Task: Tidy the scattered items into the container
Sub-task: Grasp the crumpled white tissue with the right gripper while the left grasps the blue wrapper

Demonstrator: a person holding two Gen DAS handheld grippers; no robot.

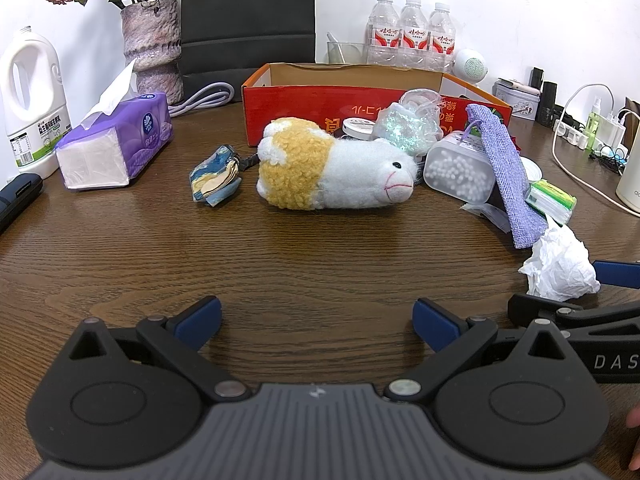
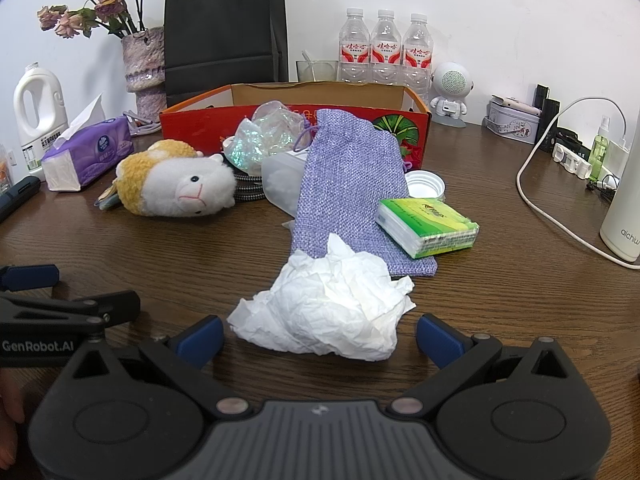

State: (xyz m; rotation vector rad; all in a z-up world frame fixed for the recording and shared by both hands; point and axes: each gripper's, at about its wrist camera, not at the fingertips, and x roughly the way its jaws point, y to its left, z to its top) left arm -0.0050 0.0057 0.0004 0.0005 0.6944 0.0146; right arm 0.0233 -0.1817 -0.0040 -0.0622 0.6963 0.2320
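The red cardboard box, the container here, stands open toward the far edge of the desk, and nothing scattered looks to be inside it yet, though its floor is hidden from both cameras. Its near wall is crowded by clutter, so anything carried over may clip the rim or knock the heap.

The plush alpaca lies on its side mid-desk, just in front of that wall. It is bulky and soft; a shallow pinch on the fleece may slip off.

The lilac drawstring pouch leans across a clear tub of cotton swabs. Lifting the pouch could tip the tub, or drag the green tissue pack resting on its lower corner.

The crumpled white tissue sits nearest the front edge, touching the pouch's hem. It lies just ahead of the right gripper, whose blue pads are spread wide with nothing between them. Closing too high would only crush paper and let it drop short of the box.

The left gripper is likewise spread wide and empty over bare wood, close beside the right one; the two could collide if both reach in together.

A small folded cloth left of the alpaca and a white cap by the pouch are easy to overlook.
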